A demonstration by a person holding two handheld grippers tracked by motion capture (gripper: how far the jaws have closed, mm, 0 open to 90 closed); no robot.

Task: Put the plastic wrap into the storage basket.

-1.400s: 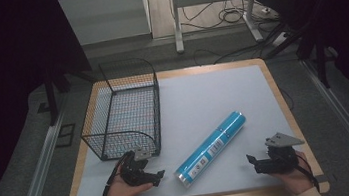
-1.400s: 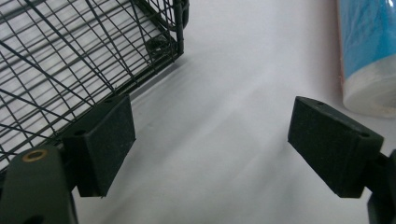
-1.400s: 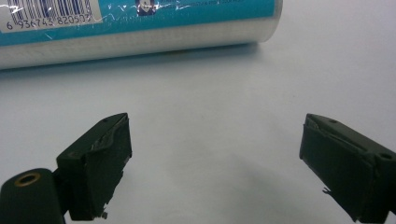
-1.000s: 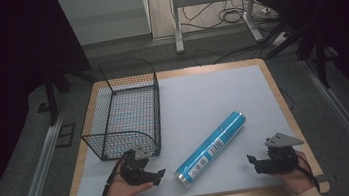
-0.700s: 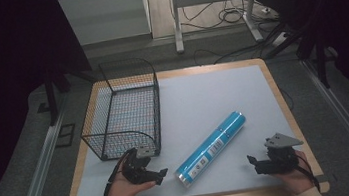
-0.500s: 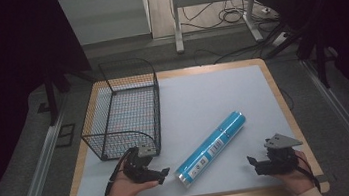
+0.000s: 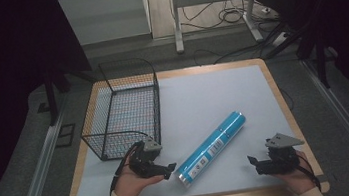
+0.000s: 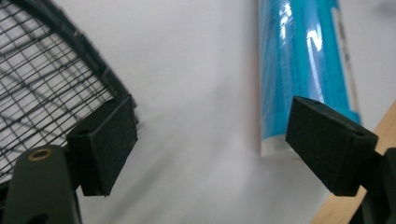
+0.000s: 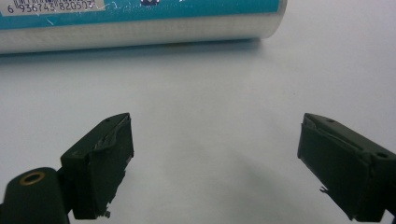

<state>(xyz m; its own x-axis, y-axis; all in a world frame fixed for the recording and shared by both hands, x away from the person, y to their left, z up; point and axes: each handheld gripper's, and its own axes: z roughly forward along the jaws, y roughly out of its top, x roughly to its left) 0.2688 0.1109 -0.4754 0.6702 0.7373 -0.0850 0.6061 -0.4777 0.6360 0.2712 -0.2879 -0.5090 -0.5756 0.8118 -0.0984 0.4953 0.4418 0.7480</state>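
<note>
I had the left gripper [image 7: 170, 168] low over the near left part of the bench [image 7: 202, 94], just in front of the wire basket [image 7: 123, 109] and close beside the near end of the blue tube [image 7: 212, 148]. Its jaws stood released and had just been closing a little, with nothing between them but bare grey surface. In the left gripper view the tube [image 8: 303, 70] lay past the jaw at the right of that view, its end near the wooden bench edge, and the basket mesh [image 8: 42, 88] stood behind the other jaw.

The tube lay flat and slantwise across the middle of the bench, its near end toward me and its far end up and to the right (barcode label facing up).

My right gripper [image 7: 252, 161] sat near the front right corner, well apart from the tube, jaws wide and released. In the right gripper view the tube [image 9: 140, 23] ran across the top, beyond both jaws, untouched
</note>
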